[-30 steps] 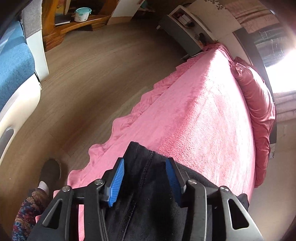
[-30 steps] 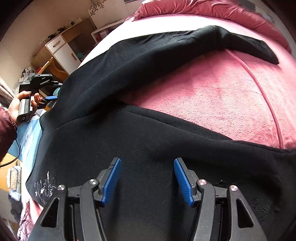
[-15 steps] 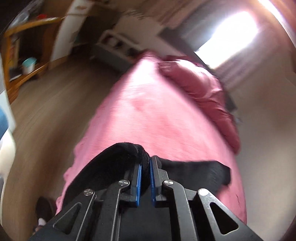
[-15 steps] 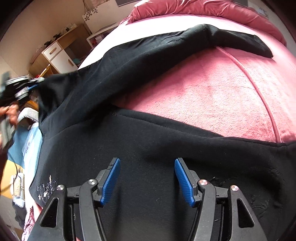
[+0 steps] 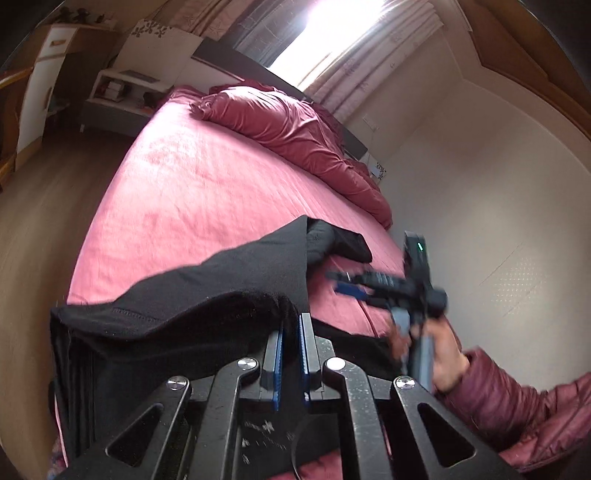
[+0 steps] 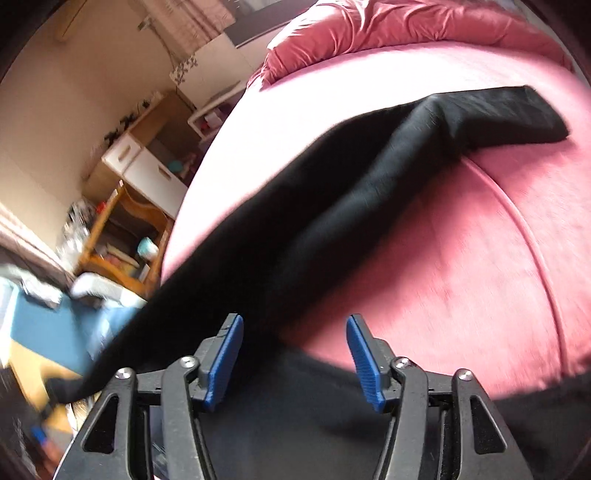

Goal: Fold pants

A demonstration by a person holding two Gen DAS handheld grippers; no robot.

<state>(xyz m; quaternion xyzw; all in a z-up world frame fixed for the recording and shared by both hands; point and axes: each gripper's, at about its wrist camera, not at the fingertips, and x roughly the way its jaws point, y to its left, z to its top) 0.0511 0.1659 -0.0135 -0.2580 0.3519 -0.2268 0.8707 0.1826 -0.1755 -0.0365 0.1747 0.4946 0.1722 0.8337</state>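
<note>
The left wrist camera sits just behind its own left gripper, low and close over the black pants, looking along the pink bed toward the rumpled duvet at 12 o'clock and the bright window at 1 o'clock. The right gripper shows at 3 o'clock, blurred.

The right wrist camera looks past the right gripper from very near the pants, facing up the bed to the same duvet at 12 o'clock, a wooden desk at 9 o'clock. Both views share bed, duvet and probably the white nightstand.
</note>
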